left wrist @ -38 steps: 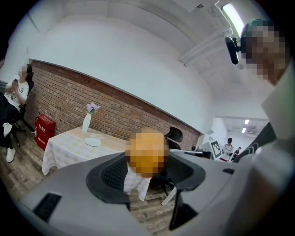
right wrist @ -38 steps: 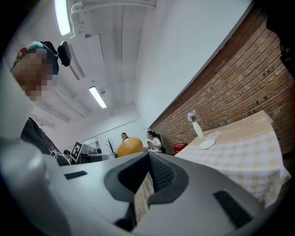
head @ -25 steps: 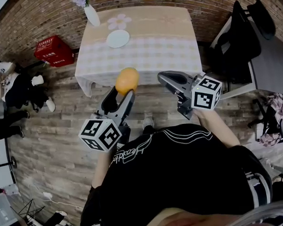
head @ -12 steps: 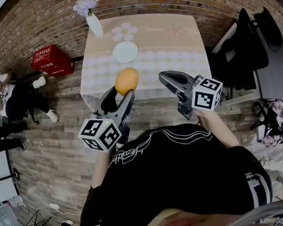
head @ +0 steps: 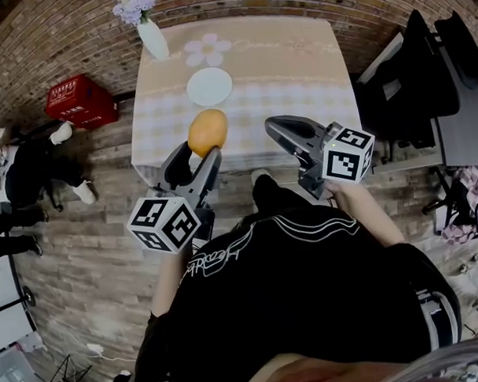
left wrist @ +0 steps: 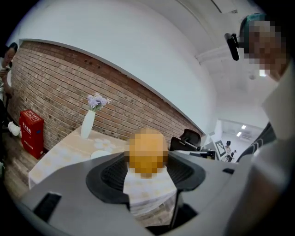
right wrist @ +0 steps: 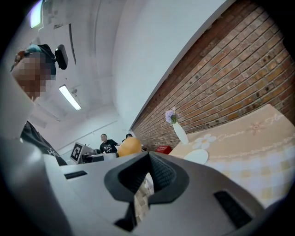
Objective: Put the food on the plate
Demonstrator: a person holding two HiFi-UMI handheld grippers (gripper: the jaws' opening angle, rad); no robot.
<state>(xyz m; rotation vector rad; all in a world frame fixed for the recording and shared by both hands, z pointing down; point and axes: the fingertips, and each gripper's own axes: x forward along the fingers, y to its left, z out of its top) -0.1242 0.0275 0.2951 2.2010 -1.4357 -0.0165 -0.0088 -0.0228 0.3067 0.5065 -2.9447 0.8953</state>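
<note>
An orange (head: 207, 131) is gripped between the tips of my left gripper (head: 198, 152), which is shut on it in the air just short of the table's near edge. In the left gripper view the orange (left wrist: 147, 152) fills the gap between the two dark pads. A small white plate (head: 209, 86) lies bare on the checked tablecloth (head: 297, 81), beyond the orange. My right gripper (head: 273, 128) hovers to the right of the orange, shut with nothing in it. The right gripper view shows the orange (right wrist: 130, 146) and the plate (right wrist: 196, 156).
A white vase with purple flowers (head: 151, 36) stands at the table's far left corner. On the floor left of the table sits a red crate (head: 78, 102). Black chairs (head: 423, 59) and a grey desk stand to the right. A person sits at the far left.
The table has come nearer in the head view, so the orange now hangs close to its front edge. Both grippers keep their pose, and the left one still holds the orange.
</note>
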